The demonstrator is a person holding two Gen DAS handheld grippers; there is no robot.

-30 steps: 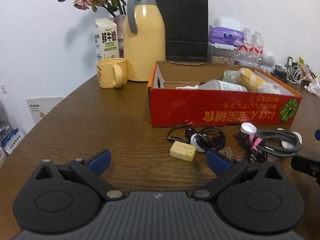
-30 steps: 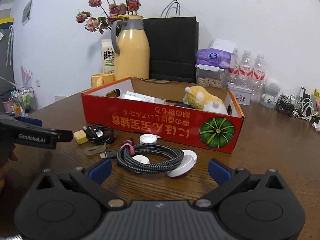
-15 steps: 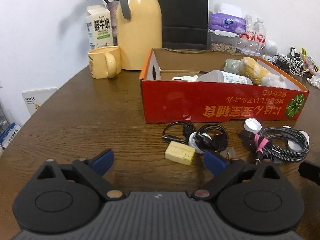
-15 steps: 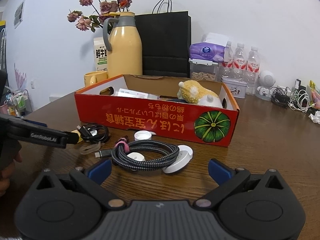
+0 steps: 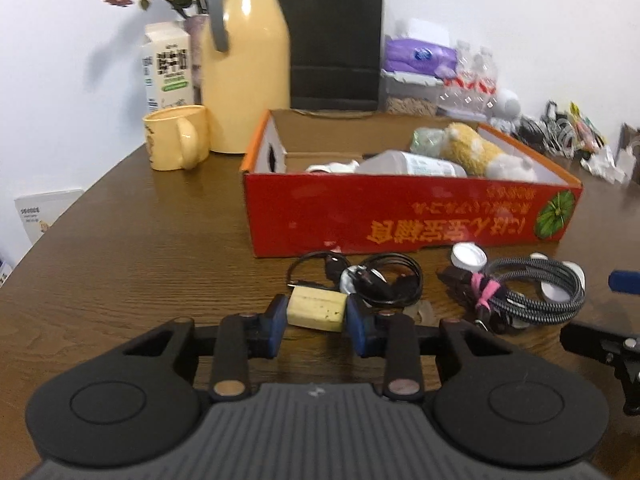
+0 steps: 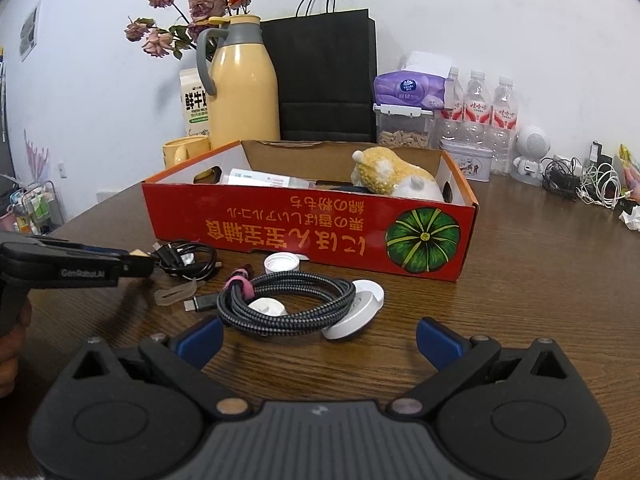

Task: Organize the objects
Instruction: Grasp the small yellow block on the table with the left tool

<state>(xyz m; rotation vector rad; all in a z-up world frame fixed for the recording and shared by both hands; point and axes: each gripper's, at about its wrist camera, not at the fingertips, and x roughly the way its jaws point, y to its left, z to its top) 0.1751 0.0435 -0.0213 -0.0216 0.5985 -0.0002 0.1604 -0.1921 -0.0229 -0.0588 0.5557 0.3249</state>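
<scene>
My left gripper (image 5: 317, 314) has just been closing, pads now clamping the pale yellow rectangular block (image 5: 317, 309); right gripper (image 6: 318, 340) gapes, unloaded. Lift straight, clear the black coiled cable (image 5: 380, 280) at 1 o'clock, then the red cardboard box (image 5: 400, 216) at 12.

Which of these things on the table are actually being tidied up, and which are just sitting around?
Being tidied:
- yellow block, with the left gripper just closed on it
- black cable
- braided cable
- white cap
- red box, already holding a plush toy

Just sitting around:
- yellow jug
- mug
- milk carton
- black bag
- water bottles
</scene>
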